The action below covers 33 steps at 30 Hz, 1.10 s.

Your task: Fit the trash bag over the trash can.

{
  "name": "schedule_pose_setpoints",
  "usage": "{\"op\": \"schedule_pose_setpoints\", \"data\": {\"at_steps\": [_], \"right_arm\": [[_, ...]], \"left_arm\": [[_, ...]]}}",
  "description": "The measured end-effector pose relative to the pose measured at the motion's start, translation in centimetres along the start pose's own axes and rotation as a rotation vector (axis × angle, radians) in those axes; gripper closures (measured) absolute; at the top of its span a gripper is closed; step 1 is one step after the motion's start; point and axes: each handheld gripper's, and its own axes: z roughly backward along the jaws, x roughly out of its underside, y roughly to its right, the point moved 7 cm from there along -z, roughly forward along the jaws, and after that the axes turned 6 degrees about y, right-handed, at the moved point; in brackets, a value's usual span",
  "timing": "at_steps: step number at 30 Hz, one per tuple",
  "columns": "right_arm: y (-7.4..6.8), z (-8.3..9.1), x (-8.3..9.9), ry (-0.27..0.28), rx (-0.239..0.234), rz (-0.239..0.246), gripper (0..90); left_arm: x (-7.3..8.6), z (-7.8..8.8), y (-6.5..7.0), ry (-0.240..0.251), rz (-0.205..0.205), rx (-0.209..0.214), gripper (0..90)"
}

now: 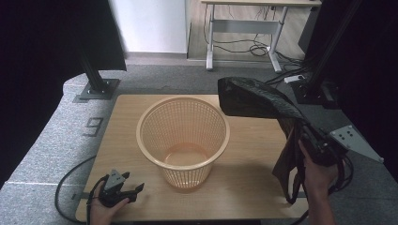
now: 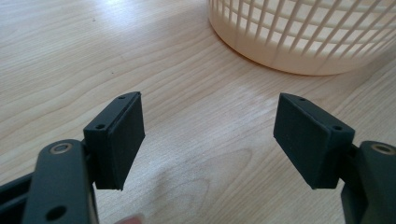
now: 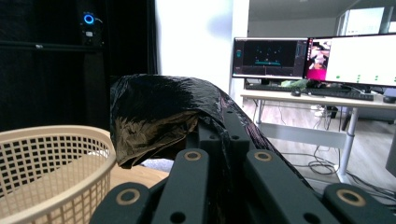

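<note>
A cream mesh basket (image 1: pixel 183 139) stands upright in the middle of the wooden table (image 1: pixel 244 183); its wall shows close up (image 2: pixel 303 37) and its rim at the left (image 3: pixel 51 144). A black plastic bag (image 1: pixel 256 98) hangs in the air at the right, draped over my right gripper (image 1: pixel 307 136), whose jaws are shut on it (image 3: pixel 159 116). My left gripper (image 1: pixel 133 191) rests near the table's front left corner, its jaws wide open with bare wood between the pads (image 2: pixel 119 140).
A desk frame (image 1: pixel 244 33) with cables stands beyond the table. Black stand posts (image 1: pixel 96 77) flank the table's back corners. A desk with monitors (image 3: pixel 317 60) appears behind the bag in the right gripper view.
</note>
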Motion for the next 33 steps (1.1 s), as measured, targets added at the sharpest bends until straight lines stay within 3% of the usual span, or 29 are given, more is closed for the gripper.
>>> {"op": "schedule_pose_setpoints", "data": {"at_steps": [10,19,33], "right_arm": [[-1.8,0.2,-1.6,0.042,-0.056,0.01,88.3],[-3.9,0.2,-1.7,0.05,-0.124,0.006,88.2],[-6.9,-1.7,2.1,-0.051,-0.227,-0.002,88.2]], "left_arm": [[-0.1,0.1,0.0,0.008,0.008,0.004,24.4],[-0.2,0.0,0.3,0.008,0.006,0.017,24.4],[0.0,-0.1,0.3,0.006,0.015,0.021,24.4]]}}
